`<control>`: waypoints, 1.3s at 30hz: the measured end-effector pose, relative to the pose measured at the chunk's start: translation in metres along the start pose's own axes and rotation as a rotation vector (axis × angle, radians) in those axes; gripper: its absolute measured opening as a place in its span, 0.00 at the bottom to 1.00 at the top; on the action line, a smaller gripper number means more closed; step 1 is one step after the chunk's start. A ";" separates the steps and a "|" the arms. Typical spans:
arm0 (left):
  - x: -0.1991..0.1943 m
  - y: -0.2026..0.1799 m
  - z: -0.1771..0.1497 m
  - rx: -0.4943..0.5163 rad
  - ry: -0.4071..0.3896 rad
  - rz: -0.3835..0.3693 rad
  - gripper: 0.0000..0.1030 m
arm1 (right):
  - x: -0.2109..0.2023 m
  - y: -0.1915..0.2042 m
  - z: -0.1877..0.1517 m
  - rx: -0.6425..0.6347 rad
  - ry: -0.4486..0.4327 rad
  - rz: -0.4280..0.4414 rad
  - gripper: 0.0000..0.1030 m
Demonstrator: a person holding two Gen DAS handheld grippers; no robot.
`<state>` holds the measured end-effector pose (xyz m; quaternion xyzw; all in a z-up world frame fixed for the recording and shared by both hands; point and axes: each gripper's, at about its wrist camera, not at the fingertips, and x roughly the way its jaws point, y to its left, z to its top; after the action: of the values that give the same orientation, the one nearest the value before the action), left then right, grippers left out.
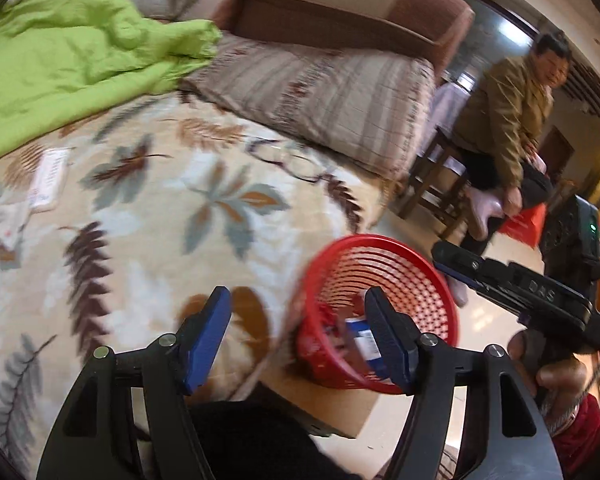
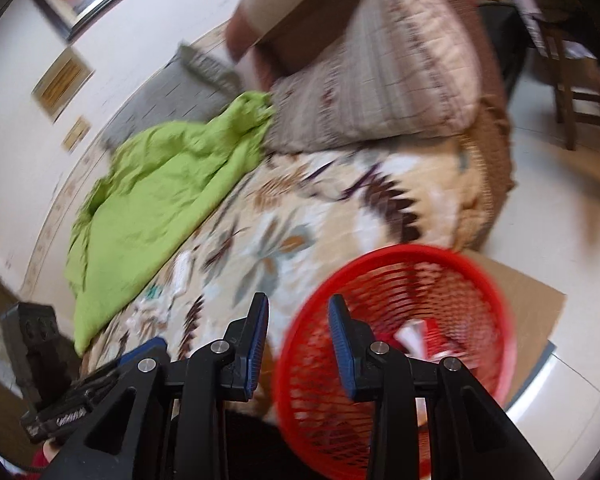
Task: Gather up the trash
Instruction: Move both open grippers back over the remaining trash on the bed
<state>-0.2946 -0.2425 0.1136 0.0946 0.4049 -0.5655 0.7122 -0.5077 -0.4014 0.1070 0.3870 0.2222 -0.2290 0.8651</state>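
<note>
The left tongs [image 1: 298,336] hang spread wide with nothing between the blue pads [image 1: 204,340], above the near edge of a sofa covered by a leaf-print blanket [image 1: 148,208]. The right tongs [image 2: 298,340] are parted about as far and equally empty; in the left wrist view they show at the right edge [image 1: 512,284], gripped by a hand [image 1: 548,364] in a red sleeve.

A red mesh wastebasket [image 1: 412,280] stands tilted just beside the sofa's near right corner, on a sheet of cardboard [image 2: 532,300] that lies on the pale floor. Inside it lie wrappers, one blue and white [image 1: 362,336], the rest red and white and too blurred to name.

On the blanket, toward its left edge, a white paper slip with red print [image 1: 50,180] lies beside crumpled pale scraps [image 1: 8,216]. A pair of dark-framed glasses [image 1: 288,160] rests near the foot of a striped cushion [image 1: 332,92] at the far side. A lime-green quilt [image 1: 60,60] is bunched over the far left corner, its tip touching the cushion. A brown and beige sofa arm [image 1: 340,4] rises behind the cushion.

Beyond the sofa's right end, a person in a tan jacket [image 1: 504,108] sits on a wooden chair [image 1: 436,184], bent toward one foot.
</note>
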 end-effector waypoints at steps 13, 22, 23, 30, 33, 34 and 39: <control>-0.059 0.110 -0.032 -0.179 -0.065 0.203 0.66 | 0.052 0.086 -0.024 -0.177 0.138 0.088 0.34; -0.085 0.176 -0.050 -0.301 -0.107 0.312 0.66 | 0.080 0.136 -0.031 -0.270 0.187 0.095 0.44; -0.086 0.183 -0.052 -0.312 -0.110 0.327 0.66 | 0.083 0.141 -0.033 -0.278 0.193 0.092 0.45; -0.093 0.241 -0.072 -0.433 -0.146 0.434 0.66 | 0.112 0.174 -0.038 -0.322 0.251 0.078 0.45; -0.097 0.265 -0.082 -0.487 -0.167 0.474 0.66 | 0.129 0.188 -0.036 -0.335 0.273 0.074 0.45; -0.098 0.273 -0.085 -0.500 -0.176 0.486 0.66 | 0.137 0.194 -0.034 -0.340 0.284 0.074 0.46; -0.101 0.295 -0.093 -0.552 -0.199 0.495 0.66 | 0.185 0.222 -0.013 -0.319 0.312 0.065 0.51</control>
<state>-0.0812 -0.0132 0.0267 -0.0614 0.4359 -0.2526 0.8616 -0.2371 -0.3006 0.1215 0.2831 0.3743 -0.1005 0.8773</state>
